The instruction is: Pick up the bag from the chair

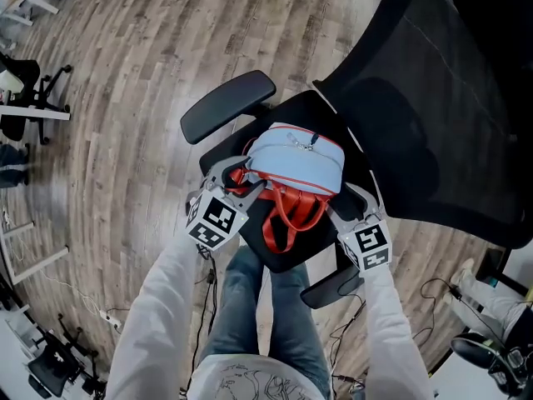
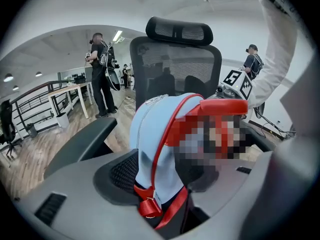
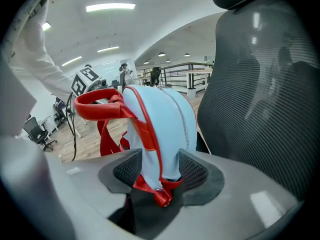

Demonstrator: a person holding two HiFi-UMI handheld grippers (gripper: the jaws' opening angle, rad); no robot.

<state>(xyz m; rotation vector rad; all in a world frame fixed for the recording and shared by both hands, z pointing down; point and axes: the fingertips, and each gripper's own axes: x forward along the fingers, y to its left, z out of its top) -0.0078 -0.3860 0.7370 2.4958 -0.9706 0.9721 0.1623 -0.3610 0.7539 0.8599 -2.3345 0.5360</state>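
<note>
A light blue backpack [image 1: 296, 161] with red straps stands on the seat of a black office chair [image 1: 433, 98]. My left gripper [image 1: 241, 177] is shut on the bag's left side, near a red strap. My right gripper [image 1: 346, 202] is shut on its right side. In the left gripper view the bag [image 2: 160, 134] sits pinched between the pads of the left gripper [image 2: 160, 184], with a red strap buckle hanging below. In the right gripper view the bag's [image 3: 160, 129] blue side and red trim are squeezed between both pads of the right gripper [image 3: 160, 171]. The red top handle [image 3: 97, 104] sticks out leftward.
The chair's left armrest [image 1: 226, 105] and right armrest [image 1: 331, 287] flank the bag, and its mesh backrest [image 3: 260, 109] rises close behind. My legs [image 1: 258, 307] stand at the seat front. Cables [image 1: 433, 290] lie on the wood floor. Other people [image 2: 100, 74] stand farther off by desks.
</note>
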